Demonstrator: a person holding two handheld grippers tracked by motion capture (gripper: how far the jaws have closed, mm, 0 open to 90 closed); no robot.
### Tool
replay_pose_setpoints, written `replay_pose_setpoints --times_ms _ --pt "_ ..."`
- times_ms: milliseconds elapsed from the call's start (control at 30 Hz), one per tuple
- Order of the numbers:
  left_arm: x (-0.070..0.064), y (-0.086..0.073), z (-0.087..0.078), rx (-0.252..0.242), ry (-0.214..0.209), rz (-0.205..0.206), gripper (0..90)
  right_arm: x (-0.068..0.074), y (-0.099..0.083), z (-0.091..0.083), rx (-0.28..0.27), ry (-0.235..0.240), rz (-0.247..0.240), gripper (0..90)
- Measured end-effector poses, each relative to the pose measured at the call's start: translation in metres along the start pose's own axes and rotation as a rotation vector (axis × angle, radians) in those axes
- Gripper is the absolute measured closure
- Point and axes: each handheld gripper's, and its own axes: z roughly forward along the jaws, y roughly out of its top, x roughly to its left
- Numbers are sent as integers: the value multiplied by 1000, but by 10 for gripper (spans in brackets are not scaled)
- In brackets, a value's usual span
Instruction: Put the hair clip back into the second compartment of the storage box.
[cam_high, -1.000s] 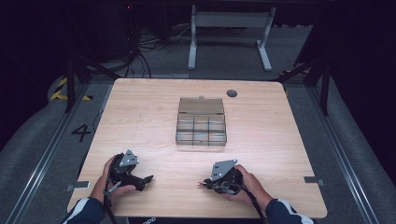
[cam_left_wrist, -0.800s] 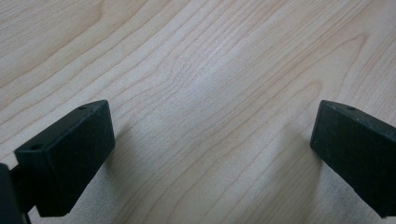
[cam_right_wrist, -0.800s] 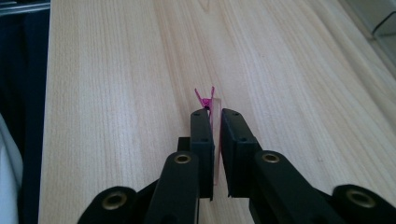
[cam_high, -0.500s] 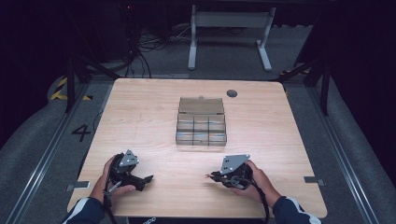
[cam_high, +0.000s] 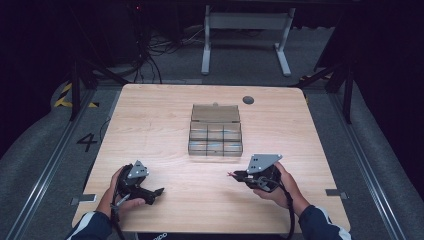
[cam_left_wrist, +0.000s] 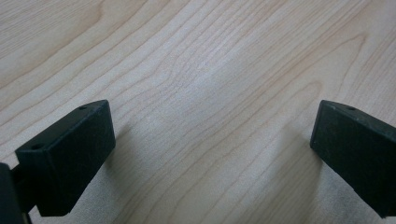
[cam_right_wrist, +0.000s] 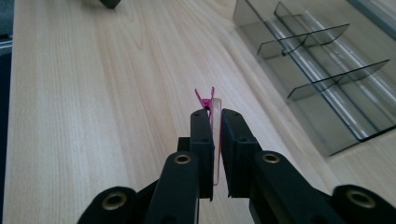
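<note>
The right tool (cam_right_wrist: 214, 116) is clamping a thin, light, probably flexible pink clip (cam_right_wrist: 211, 103) edgewise, while the left tool (cam_left_wrist: 210, 140) is gaping empty.

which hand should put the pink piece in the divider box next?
Right. Its tongs are shut on the pink piece beside the clear divider box. The left tongs are open over bare table.

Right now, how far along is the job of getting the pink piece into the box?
Done: the right gripper is shut on the pink piece. In hand: it hangs above the table, short of the box. Left: placing it in a compartment. The left gripper rests open.
</note>
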Motion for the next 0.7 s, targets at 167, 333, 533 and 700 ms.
replay_pose_setpoints --times_ms 167,333,533,700 --pt "0 0 0 0 0 0 5 -13 6 -4 -17 -29 14 846" --pt "0 0 0 0 0 0 5 -23 12 -4 -20 -46 17 846" --pt "0 0 0 0 0 0 5 -37 25 -3 -29 -71 20 846" --pt "0 0 0 0 0 0 5 -50 38 -2 -41 -91 29 846"
